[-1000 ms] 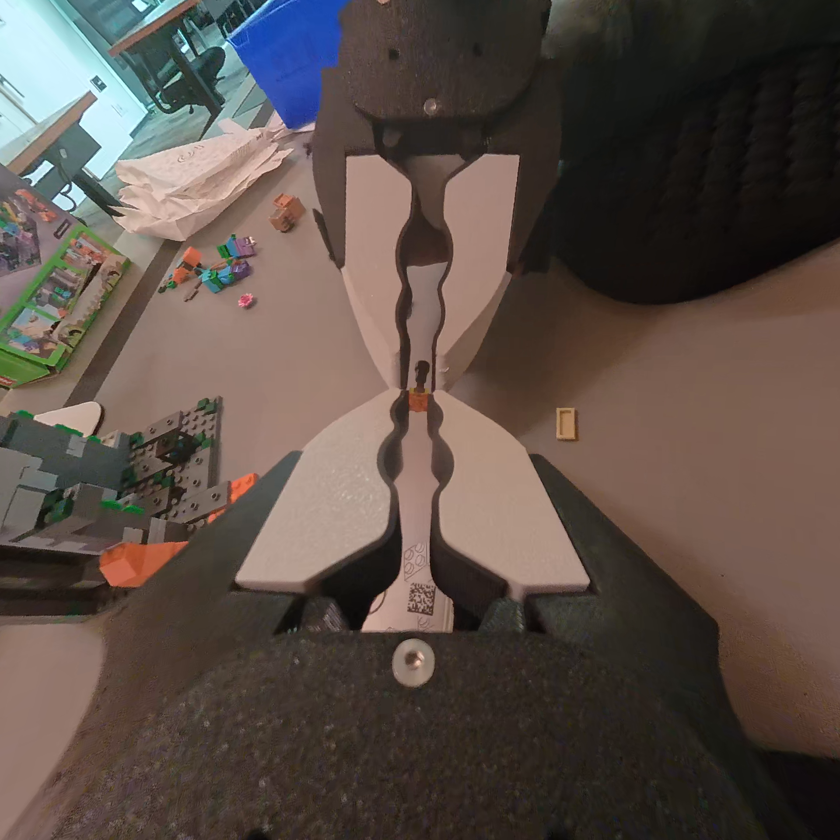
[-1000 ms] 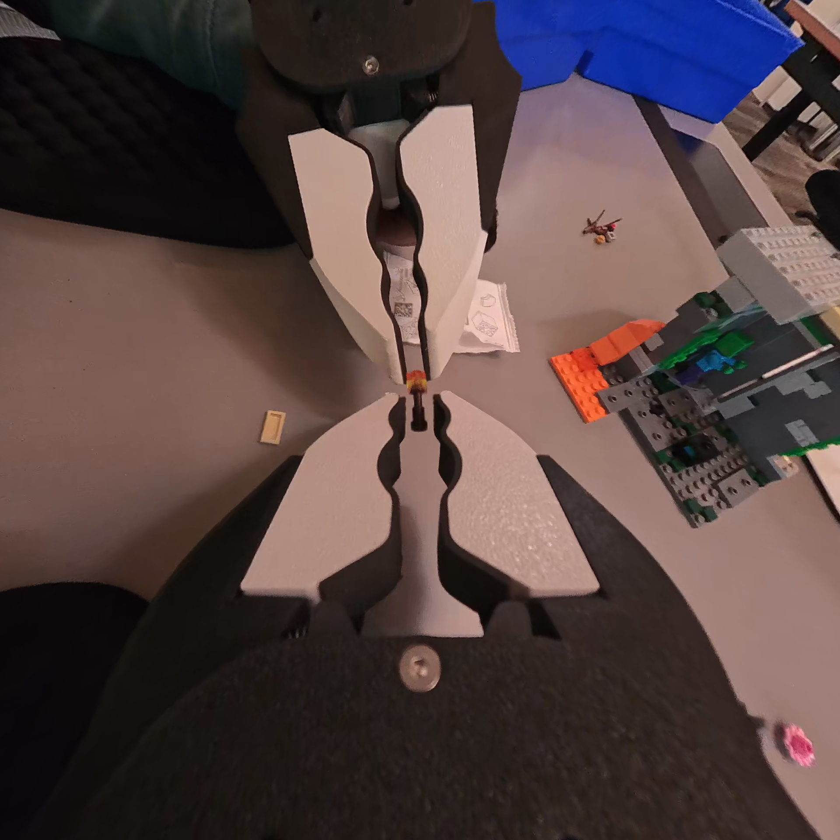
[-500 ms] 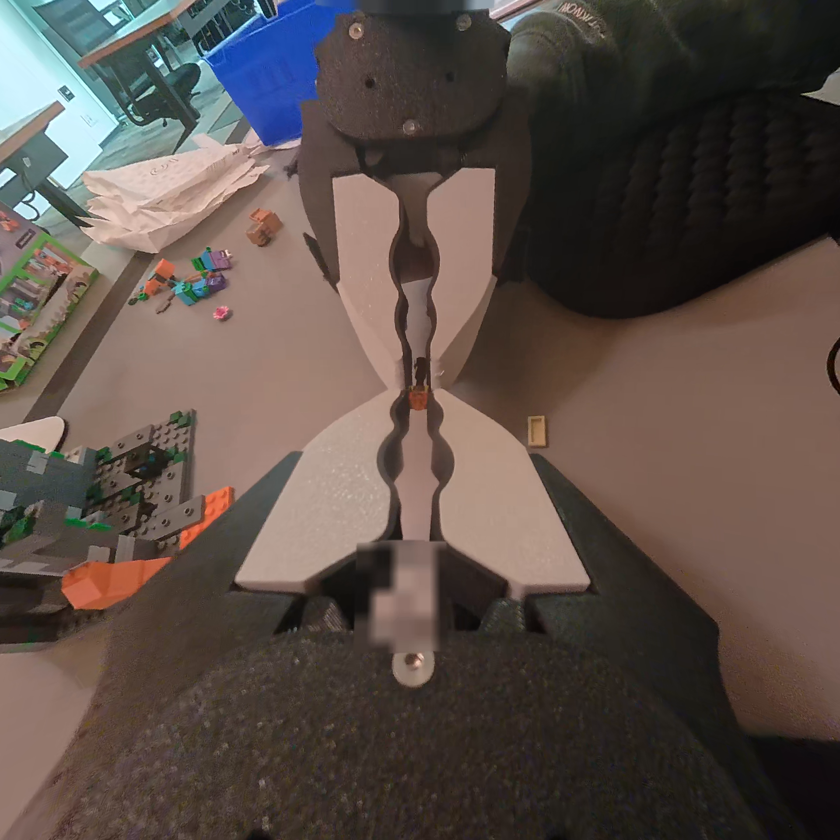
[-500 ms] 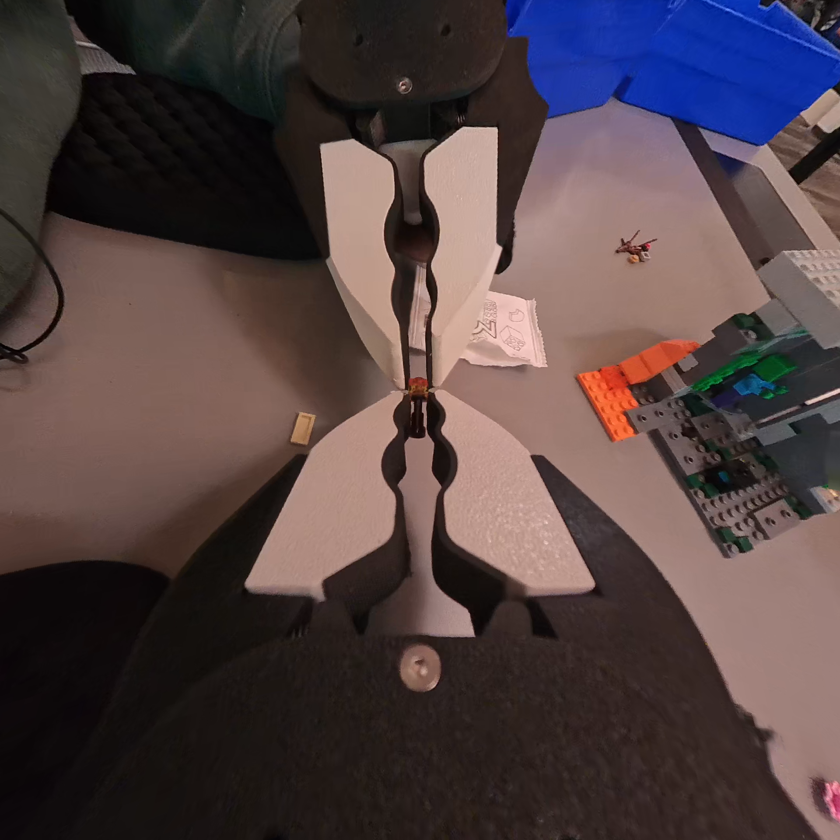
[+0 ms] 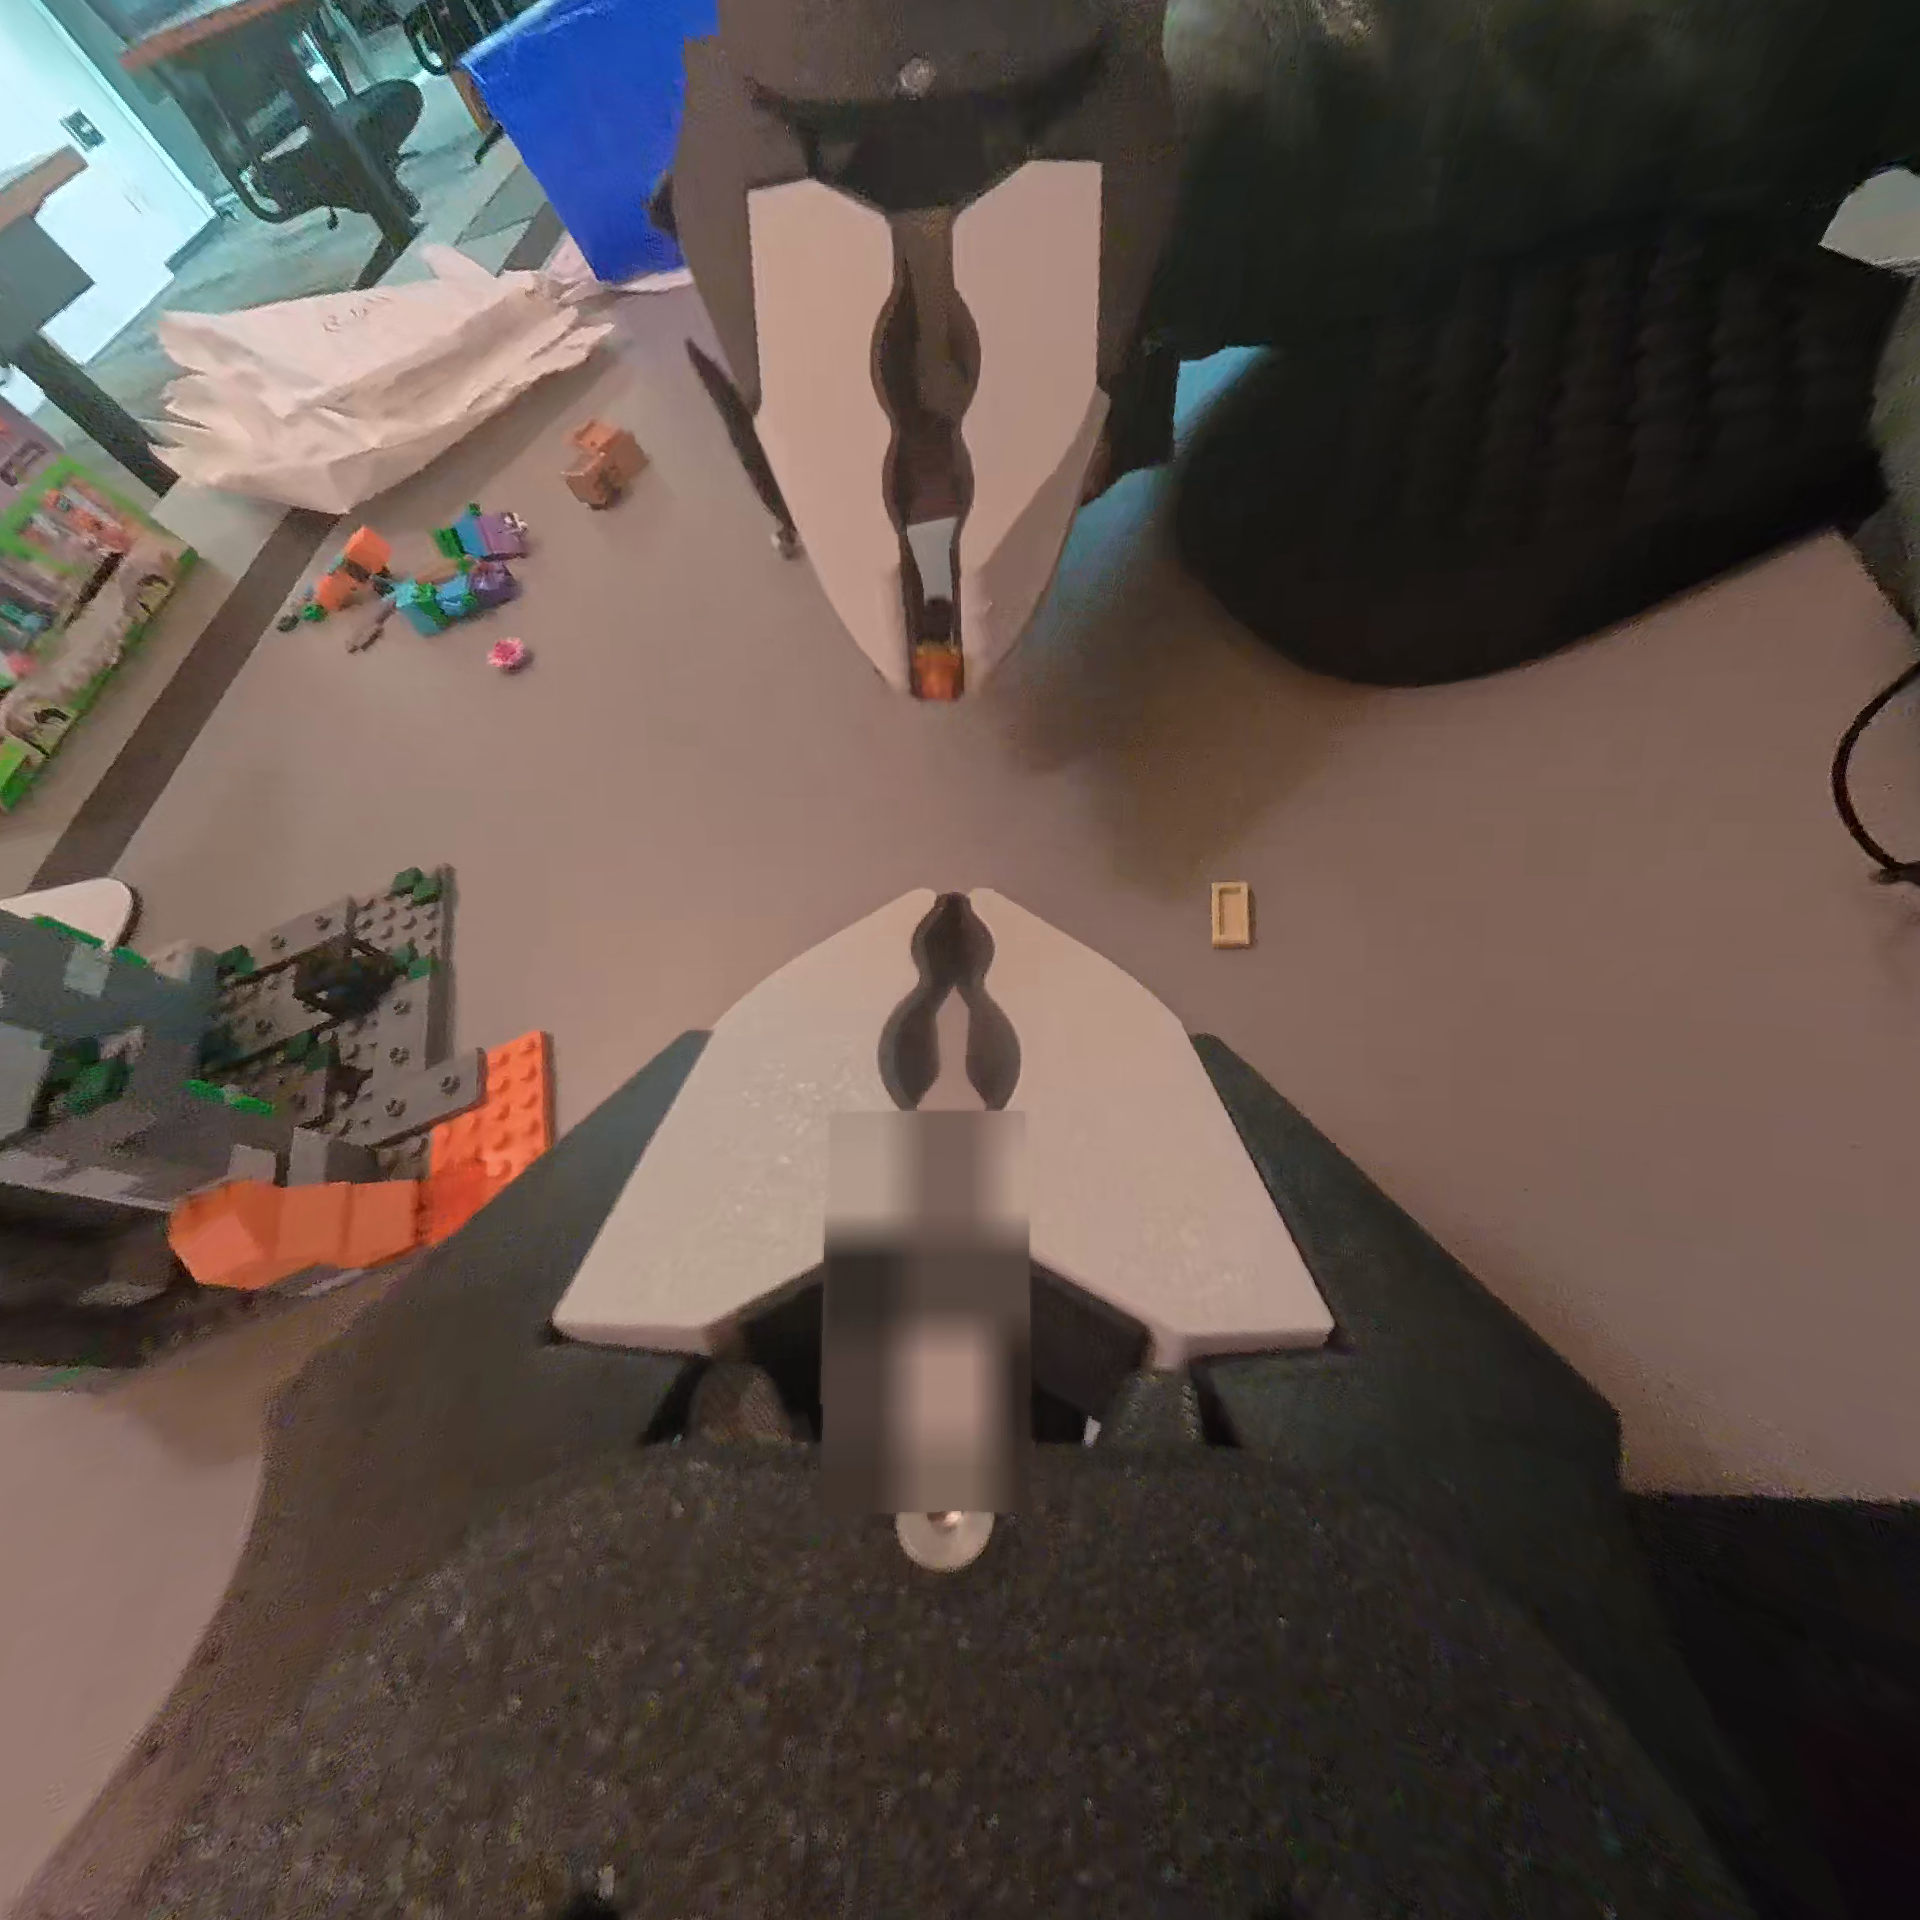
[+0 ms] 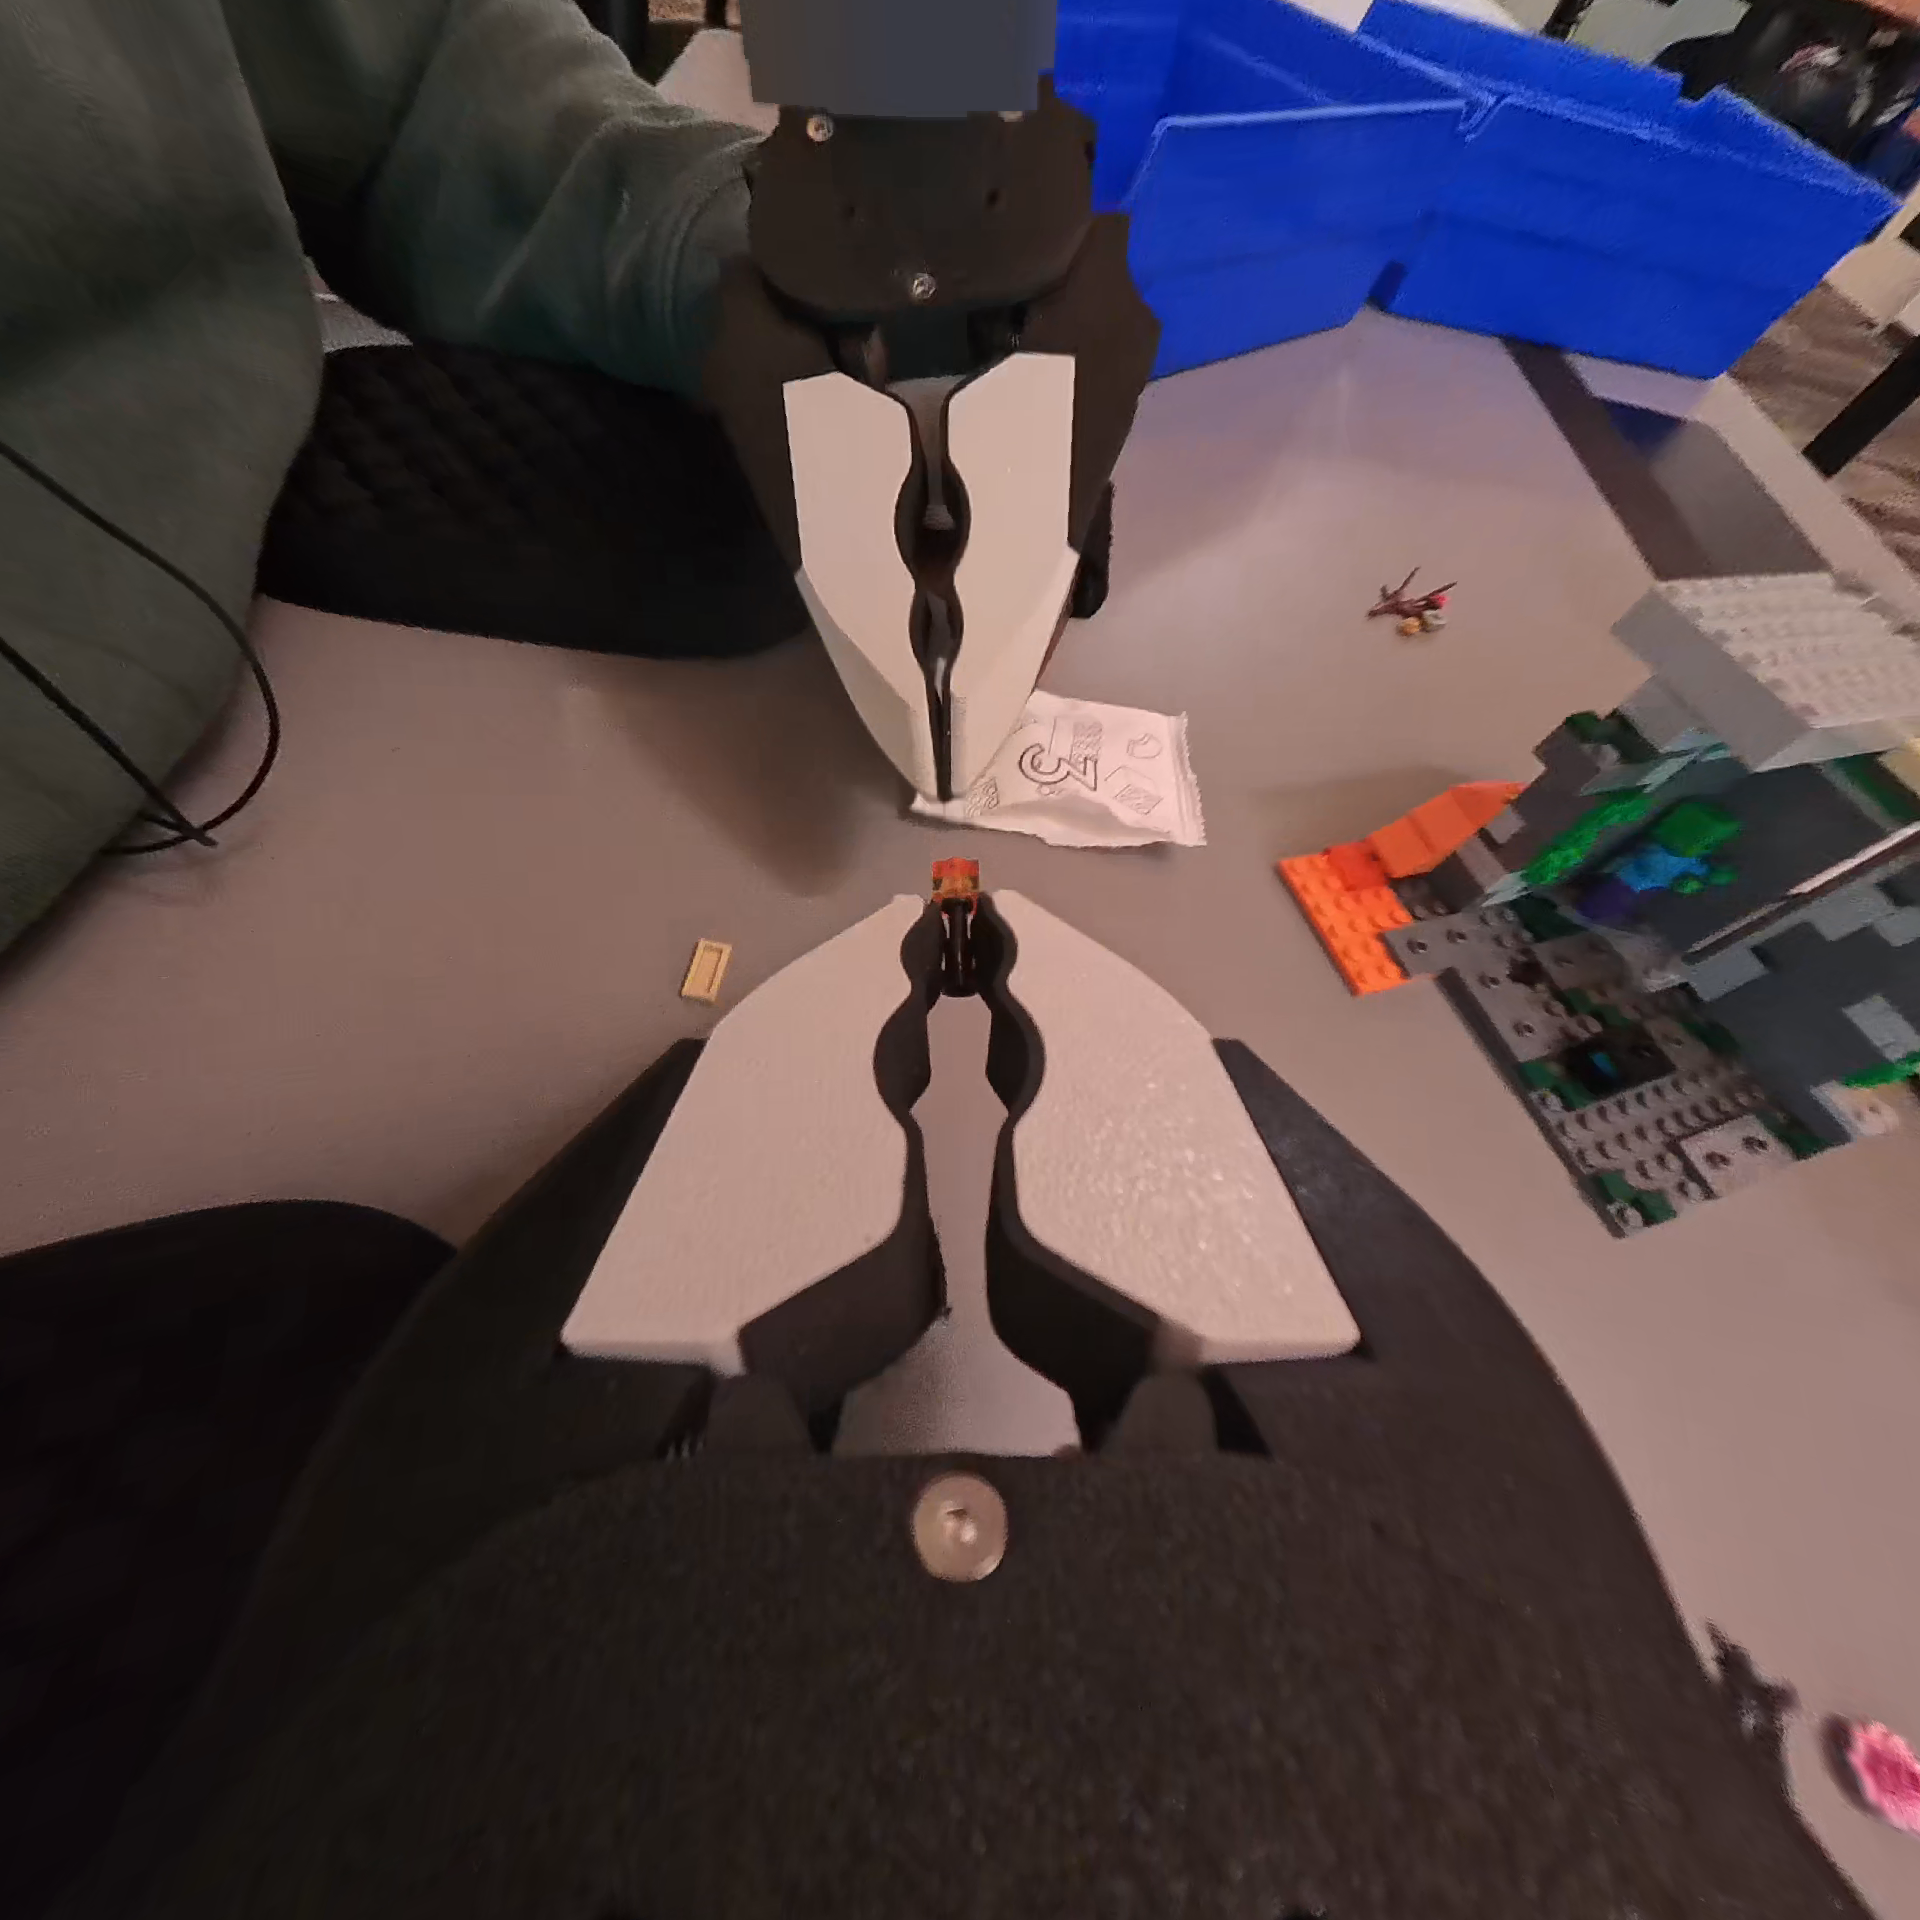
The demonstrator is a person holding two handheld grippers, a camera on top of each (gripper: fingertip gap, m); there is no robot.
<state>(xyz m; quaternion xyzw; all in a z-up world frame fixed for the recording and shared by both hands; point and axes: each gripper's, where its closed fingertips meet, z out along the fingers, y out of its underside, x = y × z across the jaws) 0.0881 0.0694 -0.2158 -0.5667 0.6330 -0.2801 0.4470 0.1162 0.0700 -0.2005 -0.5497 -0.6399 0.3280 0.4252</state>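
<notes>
Your right gripper [image 6: 956,906] pinches a small orange-topped black brick piece [image 6: 955,879] at its fingertips. Your left gripper [image 5: 951,896] is closed, holding nothing, facing it above the grey table [image 5: 1455,831]. A tan tile [image 6: 708,969] lies nearby.

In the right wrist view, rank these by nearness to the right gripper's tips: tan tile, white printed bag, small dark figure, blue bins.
From the right gripper:
1. Tan tile, on the table just left of the tips.
2. White printed bag, ahead, slightly right.
3. Small dark figure, farther right.
4. Blue bins, at the far edge.
</notes>
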